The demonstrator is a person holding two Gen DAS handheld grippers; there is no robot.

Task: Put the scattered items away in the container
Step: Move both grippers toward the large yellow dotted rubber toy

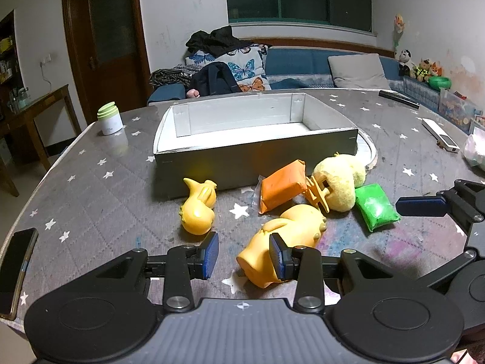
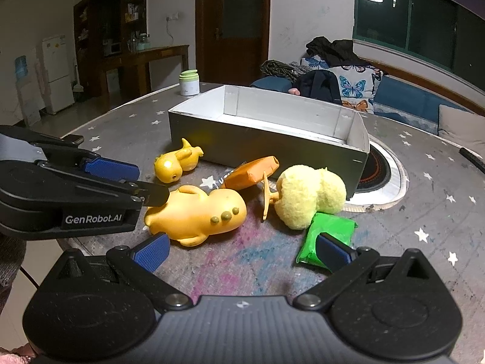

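Note:
An open grey box (image 1: 254, 157) (image 2: 263, 145) stands mid-table, nothing visible inside. In front lie a small yellow rubber toy (image 1: 198, 209) (image 2: 174, 163), a large yellow rubber toy (image 1: 285, 236) (image 2: 197, 215), an orange packet (image 1: 283, 188) (image 2: 253, 173), a fluffy yellow plush with orange feet (image 1: 339, 185) (image 2: 306, 195) and a green packet (image 1: 376, 206) (image 2: 329, 235). My left gripper (image 1: 244, 254) (image 2: 133, 182) is open, its right pad beside the large toy's near end. My right gripper (image 2: 242, 251) is open wide; one finger (image 1: 421, 206) shows at the left wrist view's right edge.
A white jar with a green lid (image 1: 109, 119) (image 2: 189, 82) stands at the table's far left. A phone (image 1: 18, 267) lies at the near left edge. A white remote (image 1: 441, 135) and a dark remote (image 1: 398, 98) lie at the right. A round inset (image 2: 382, 176) sits behind the box.

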